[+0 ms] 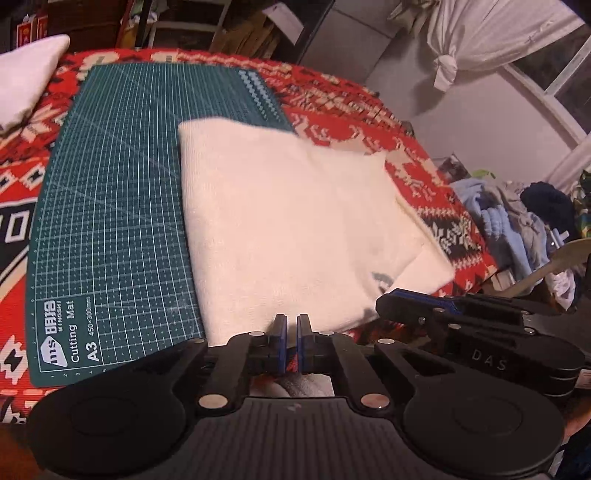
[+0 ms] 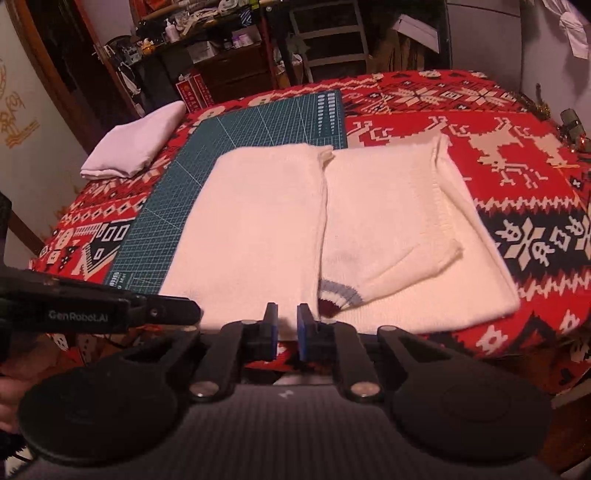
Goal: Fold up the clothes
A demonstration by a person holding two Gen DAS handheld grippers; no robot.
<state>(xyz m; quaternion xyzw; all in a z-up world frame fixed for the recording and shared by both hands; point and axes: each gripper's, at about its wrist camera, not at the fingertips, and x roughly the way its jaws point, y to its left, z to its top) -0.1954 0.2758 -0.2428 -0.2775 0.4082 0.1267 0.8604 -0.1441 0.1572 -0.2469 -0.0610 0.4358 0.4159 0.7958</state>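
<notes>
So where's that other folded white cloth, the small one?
In the right wrist view the small folded white cloth sits at the table's far left corner on the red patterned tablecloth, just left of the green cutting mat, apart from the cream knitted sweater.

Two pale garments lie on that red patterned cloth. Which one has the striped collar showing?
The cream sweater right before the grippers, partly over the green cutting mat: its striped neckline peeks out at the near edge. The folded white garment far left shows none.

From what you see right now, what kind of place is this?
Probably a lived-in room at home, used for folding laundry. A cream sweater lies on a table with a red patterned cloth, cluttered shelves stand behind, and a pile of clothes waits beside.
</notes>
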